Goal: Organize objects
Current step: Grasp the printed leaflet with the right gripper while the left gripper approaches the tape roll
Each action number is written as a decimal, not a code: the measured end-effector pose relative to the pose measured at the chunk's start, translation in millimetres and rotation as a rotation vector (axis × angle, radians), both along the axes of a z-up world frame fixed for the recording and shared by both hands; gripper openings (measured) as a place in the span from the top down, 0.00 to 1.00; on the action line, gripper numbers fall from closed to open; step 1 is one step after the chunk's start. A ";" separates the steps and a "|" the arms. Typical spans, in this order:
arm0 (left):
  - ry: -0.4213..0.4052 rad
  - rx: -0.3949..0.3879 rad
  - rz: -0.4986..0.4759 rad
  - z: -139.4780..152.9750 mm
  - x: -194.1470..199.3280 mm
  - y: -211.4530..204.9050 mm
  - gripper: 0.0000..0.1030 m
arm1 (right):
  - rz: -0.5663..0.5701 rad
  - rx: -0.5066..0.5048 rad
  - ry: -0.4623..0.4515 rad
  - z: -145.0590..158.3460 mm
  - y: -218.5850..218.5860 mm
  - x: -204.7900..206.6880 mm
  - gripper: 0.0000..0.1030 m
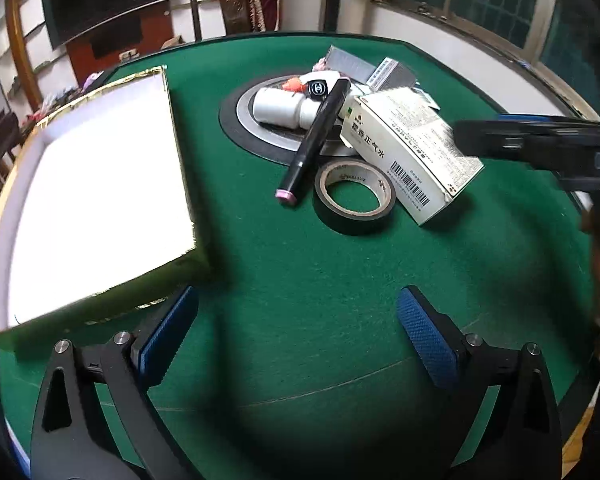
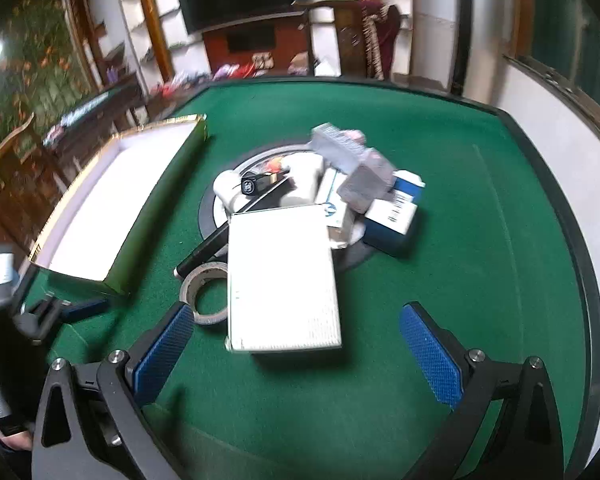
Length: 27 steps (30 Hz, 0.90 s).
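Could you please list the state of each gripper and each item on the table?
left gripper: open, empty, above the felt.
right gripper: open, empty, facing the white box.
gold-edged tray: open, nothing inside.
white box: closed, lying flat, overlapping the tape roll.
tape roll: lying flat.
black marker: capped, lying down.
white bottle: on its side.

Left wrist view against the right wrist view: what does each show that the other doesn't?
Only the left wrist view shows the medicine box's printed side with its barcode, and the black marker's pink end. Only the right wrist view shows the blue-and-white box behind the pile. Both show the open gold-edged box, the tape roll, the white bottle and the green table; both grippers are open and empty.
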<state>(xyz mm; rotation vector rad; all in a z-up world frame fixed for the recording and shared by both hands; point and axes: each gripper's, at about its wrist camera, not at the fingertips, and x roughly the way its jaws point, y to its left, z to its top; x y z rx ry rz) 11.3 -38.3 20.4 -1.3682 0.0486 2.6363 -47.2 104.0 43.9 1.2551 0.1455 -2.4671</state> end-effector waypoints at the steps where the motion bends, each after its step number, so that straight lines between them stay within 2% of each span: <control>1: -0.002 0.002 -0.005 1.2 -0.9 -3.2 0.02 | 0.003 0.012 -0.007 -2.7 -5.3 -5.2 0.00; 7: 0.022 -0.001 -0.053 10.5 3.8 0.9 0.02 | 0.000 0.163 -0.068 -31.8 -33.8 -27.8 0.00; 9: 0.022 0.015 -0.079 11.3 1.5 2.8 0.05 | -0.023 0.183 -0.042 -38.6 -33.5 -28.1 0.05; 10: 0.019 0.019 -0.098 11.8 -0.6 4.8 0.12 | -0.027 0.144 -0.020 -38.3 -26.4 -25.8 0.21; 11: 0.012 0.018 -0.113 11.2 -3.6 7.8 0.17 | -0.028 0.112 -0.019 -38.4 -20.0 -24.7 0.32; 12: 0.001 0.019 -0.132 10.1 -8.0 11.6 0.29 | -0.038 0.105 -0.023 -38.1 -13.1 -24.9 0.32; 13: -0.014 0.025 -0.149 9.0 -12.6 15.0 0.32 | -0.051 0.102 0.002 -34.6 -4.1 -23.4 0.32; 15: -0.026 0.043 -0.171 8.5 -20.5 20.7 0.32 | -0.084 0.062 0.038 -27.3 13.7 -19.9 0.32; 17: -0.017 0.017 -0.187 10.9 -26.4 28.9 0.32 | -0.114 -0.019 0.047 -20.2 35.2 -16.1 0.32; 21: -0.013 -0.002 -0.200 12.8 -36.1 36.8 0.32 | -0.152 -0.112 0.047 -15.4 55.9 -15.9 0.32; 24: -0.009 -0.039 -0.208 11.8 -43.7 44.8 0.32 | -0.153 -0.123 0.053 -11.7 56.4 -22.1 0.32; 27: -0.019 -0.074 -0.213 5.7 -52.9 49.5 0.40 | -0.150 -0.142 0.048 -10.0 54.0 -23.0 0.32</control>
